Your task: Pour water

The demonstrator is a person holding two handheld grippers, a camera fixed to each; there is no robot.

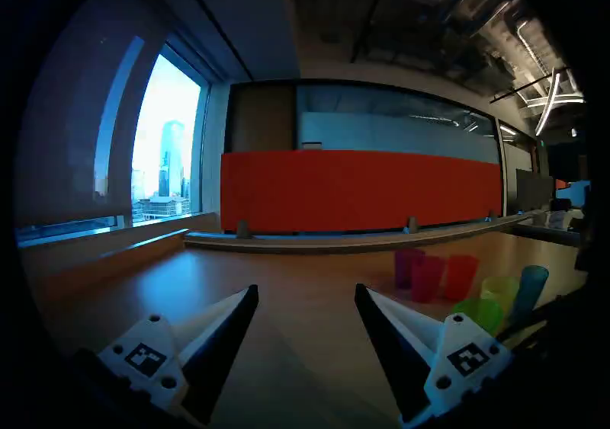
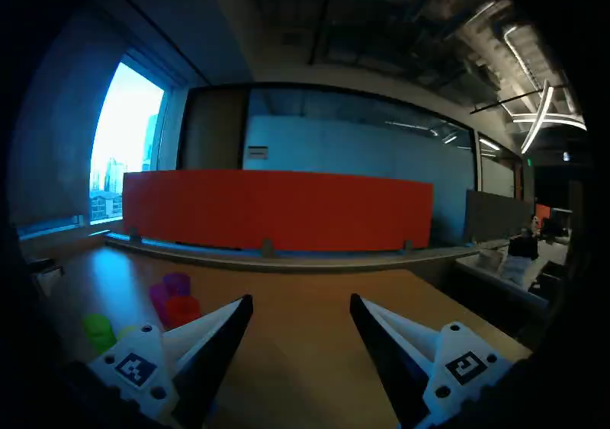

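We are holding the left tongs and right tongs open and empty, probably risking toppling the crowded cups between them.

Left gripper jaws apart above wooden table, coloured cups clustered right, orange divider behind

1. The room was dim and bluish.
2. Bright daylight came through the window, which glared white.
3. Thin ceiling lights glowed.
4. Straight lines bent near the edges.
5. The cups looked dark and fuzzy.
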